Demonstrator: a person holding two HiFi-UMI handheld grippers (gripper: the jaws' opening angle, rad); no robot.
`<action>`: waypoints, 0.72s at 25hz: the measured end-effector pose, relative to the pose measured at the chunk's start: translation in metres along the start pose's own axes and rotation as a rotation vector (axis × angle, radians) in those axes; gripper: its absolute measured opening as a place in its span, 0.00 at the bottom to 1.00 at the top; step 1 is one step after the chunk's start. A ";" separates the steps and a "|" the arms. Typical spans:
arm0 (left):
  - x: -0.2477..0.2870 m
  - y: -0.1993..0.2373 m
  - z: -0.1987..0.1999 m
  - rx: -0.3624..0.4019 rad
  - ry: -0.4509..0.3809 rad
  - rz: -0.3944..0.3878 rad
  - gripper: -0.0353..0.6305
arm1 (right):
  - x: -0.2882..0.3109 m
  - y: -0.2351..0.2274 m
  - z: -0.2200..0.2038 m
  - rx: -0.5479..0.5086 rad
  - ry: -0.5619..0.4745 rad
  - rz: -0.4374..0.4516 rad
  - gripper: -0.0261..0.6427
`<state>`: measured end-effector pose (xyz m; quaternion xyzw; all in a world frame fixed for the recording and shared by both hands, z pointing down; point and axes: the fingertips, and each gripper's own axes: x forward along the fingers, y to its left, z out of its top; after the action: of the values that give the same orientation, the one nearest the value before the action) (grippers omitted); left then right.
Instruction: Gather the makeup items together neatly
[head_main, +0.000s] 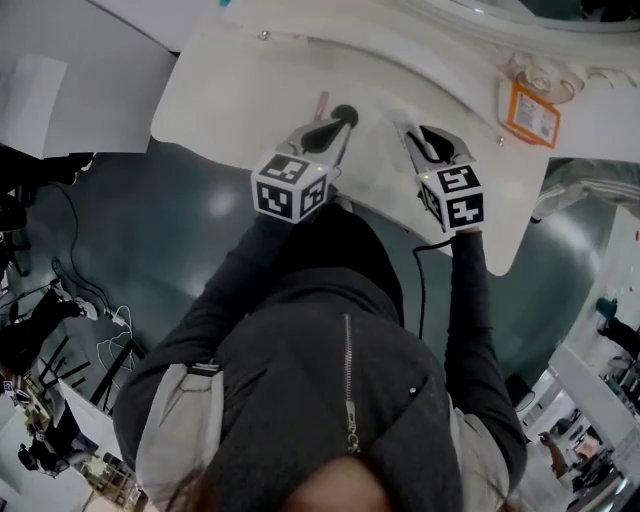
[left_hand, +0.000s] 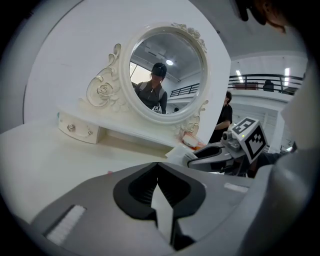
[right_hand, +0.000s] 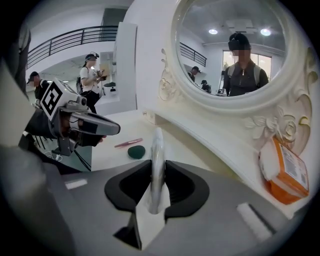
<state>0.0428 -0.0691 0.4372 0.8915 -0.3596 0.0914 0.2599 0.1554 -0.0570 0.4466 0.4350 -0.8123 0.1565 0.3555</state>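
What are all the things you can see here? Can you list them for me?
table: one, white, under everything
mirror: one, round, white curly frame, at the back of the table
drawer: one, white with small knobs, under the mirror
orange box: one, orange and white, on the shelf by the mirror
pink stick: one, pink, lying on the table
green pad: one, dark green, round, beside the pink stick
silver stick: one, silvery, between the right gripper's fingers
jacket: one, dark grey, on the person
left gripper: one, grey, fingers together, empty
right gripper: one, grey, fingers shut on the silver stick
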 end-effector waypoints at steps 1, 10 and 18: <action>-0.001 0.003 0.000 -0.001 -0.001 0.007 0.07 | 0.003 0.002 0.002 -0.017 0.005 0.017 0.18; -0.005 0.020 -0.002 -0.017 0.007 0.039 0.07 | 0.021 0.020 0.004 -0.234 0.094 0.168 0.19; -0.004 0.020 -0.004 -0.022 0.020 0.035 0.07 | 0.028 0.034 -0.011 -0.348 0.166 0.275 0.19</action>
<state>0.0260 -0.0763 0.4474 0.8813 -0.3733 0.1010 0.2716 0.1217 -0.0477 0.4761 0.2379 -0.8467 0.0963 0.4662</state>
